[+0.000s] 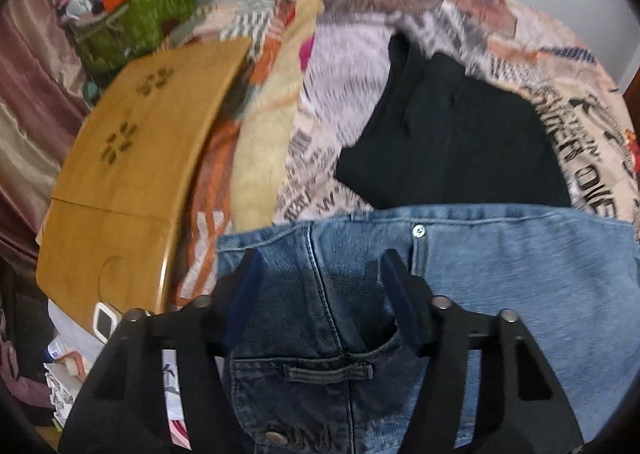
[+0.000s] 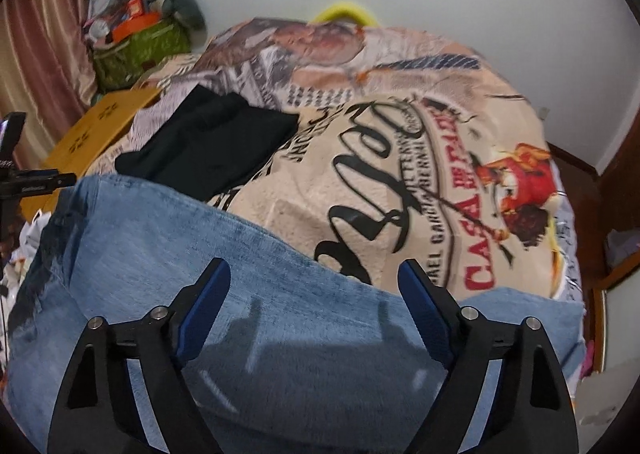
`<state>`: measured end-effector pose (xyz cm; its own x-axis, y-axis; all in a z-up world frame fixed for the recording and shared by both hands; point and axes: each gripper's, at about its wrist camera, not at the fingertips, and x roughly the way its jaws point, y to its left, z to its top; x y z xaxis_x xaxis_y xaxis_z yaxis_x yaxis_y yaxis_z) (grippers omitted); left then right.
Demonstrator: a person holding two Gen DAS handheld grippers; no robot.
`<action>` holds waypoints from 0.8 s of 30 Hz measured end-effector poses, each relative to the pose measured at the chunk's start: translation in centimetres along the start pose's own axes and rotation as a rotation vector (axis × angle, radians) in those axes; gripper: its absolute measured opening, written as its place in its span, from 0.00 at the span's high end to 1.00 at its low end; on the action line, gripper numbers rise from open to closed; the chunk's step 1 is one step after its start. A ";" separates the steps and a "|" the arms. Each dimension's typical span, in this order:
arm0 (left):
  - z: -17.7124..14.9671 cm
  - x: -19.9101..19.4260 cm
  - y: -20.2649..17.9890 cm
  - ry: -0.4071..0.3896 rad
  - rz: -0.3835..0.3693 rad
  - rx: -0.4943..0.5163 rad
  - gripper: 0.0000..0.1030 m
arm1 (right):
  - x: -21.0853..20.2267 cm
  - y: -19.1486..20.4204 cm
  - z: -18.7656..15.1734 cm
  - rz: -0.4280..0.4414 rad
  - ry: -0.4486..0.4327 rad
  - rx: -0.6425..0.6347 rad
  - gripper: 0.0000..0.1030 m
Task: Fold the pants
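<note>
The left hand-held gripper (image 1: 320, 274) hangs over the waistband end of the blue jeans (image 1: 500, 274), its jaws apart with denim between them; whether the pads press the cloth is hard to tell through the blur. The right hand-held gripper (image 2: 314, 282) stands wide apart above the paler legs. The jeans lie across a bed's printed blanket (image 2: 400, 174), near a folded black garment (image 1: 448, 134). A wooden board (image 1: 128, 142) lies at the left.

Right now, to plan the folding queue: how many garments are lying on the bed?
2. The blue jeans lie nearest, under both grippers; the black garment lies beyond the waistband on the printed blanket. More could be hidden in the green basket or outside the frames.
</note>
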<state>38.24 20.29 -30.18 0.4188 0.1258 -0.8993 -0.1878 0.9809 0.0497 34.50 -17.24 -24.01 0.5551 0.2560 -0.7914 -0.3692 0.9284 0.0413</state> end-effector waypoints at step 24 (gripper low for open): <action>-0.8 -2.2 -0.3 -0.037 0.066 0.002 0.93 | 3.4 2.8 0.6 0.067 0.047 -0.045 0.92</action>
<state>36.67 19.57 -28.59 0.4380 0.1950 -0.8776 -0.2144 0.9707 0.1087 35.83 -13.63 -26.22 0.4932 0.3028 -0.8155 -0.4376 0.8966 0.0683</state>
